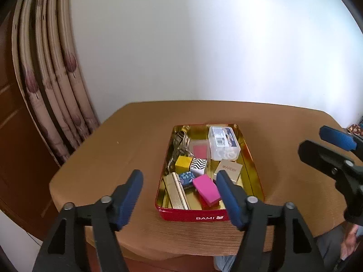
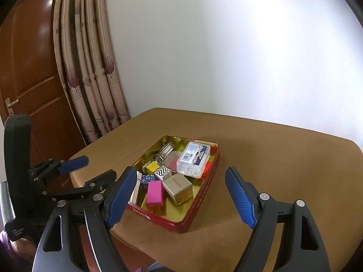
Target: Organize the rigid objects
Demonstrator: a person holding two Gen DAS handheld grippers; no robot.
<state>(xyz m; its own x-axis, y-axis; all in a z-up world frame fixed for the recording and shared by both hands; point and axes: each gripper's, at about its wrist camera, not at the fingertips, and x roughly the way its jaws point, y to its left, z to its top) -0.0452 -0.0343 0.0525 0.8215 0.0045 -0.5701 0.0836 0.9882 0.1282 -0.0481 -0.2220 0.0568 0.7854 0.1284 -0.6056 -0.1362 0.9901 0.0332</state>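
Red tin [image 1: 181,214] full of small boxes [image 1: 207,191], on table [image 1: 113,158]

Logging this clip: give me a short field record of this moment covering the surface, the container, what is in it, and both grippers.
surface: brown table
container: red tin, gold inside, near the table's front edge
contents: clear plastic box, pink box, yellow cube, zigzag cube, beige box, blue patterned box, gold ribbed case, keys
left gripper: open, empty, short of the tin
right gripper: open, empty
loose items outside tin: none visible
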